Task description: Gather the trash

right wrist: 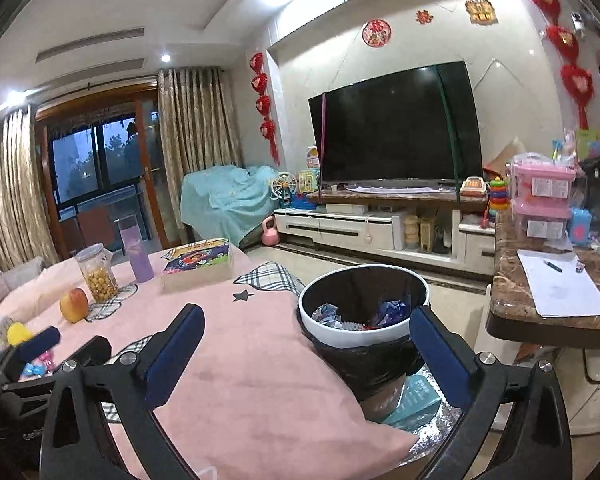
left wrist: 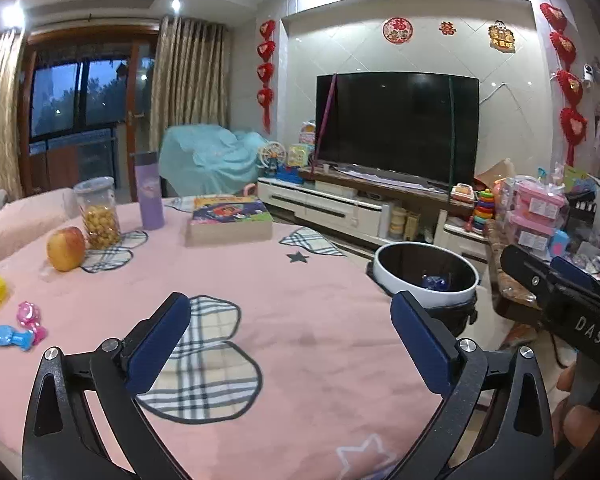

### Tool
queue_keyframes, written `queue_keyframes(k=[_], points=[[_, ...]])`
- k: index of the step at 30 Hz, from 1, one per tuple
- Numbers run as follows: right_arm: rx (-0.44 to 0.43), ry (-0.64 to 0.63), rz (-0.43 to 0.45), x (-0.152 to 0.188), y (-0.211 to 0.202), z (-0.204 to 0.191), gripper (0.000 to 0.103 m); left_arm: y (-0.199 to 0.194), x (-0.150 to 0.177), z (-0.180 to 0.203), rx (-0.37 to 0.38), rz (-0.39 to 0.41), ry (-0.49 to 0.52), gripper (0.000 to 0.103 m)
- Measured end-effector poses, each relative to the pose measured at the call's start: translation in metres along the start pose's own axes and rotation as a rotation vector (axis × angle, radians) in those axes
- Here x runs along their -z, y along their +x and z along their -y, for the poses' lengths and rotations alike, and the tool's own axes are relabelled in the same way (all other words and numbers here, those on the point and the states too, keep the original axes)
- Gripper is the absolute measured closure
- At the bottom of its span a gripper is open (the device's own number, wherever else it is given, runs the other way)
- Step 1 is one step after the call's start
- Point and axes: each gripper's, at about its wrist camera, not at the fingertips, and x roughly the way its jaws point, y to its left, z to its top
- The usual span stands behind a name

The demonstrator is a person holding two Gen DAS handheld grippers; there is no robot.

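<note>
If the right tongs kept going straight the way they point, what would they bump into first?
Probably the trash bin. The right tongs stand open and empty, aimed slightly downward over the edge of the pink tablecloth, with the bin's white rim just ahead. Depth is hard to judge here.

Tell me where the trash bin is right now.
The trash bin stands on the floor just off the pink table's right edge, in front of the TV stand; the right wrist view shows wrappers inside.

Matt pink cloth (left wrist: 300,320) – glossy white bin rim (right wrist: 364,334)
</note>
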Motion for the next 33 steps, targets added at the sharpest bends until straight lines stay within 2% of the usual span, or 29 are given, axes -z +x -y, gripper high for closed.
queue_keyframes(k=[12,33], points=[[0.032,-0.054,0.018,0.014,0.002,-0.011,0.000,0.003,0.011,-0.016,-0.056,-0.005,-0.024,0.000],[0.019,0.024,0.015,0.019,0.005,0.003,0.000,0.002,0.015,-0.012,-0.082,0.006,-0.016,0.001]])
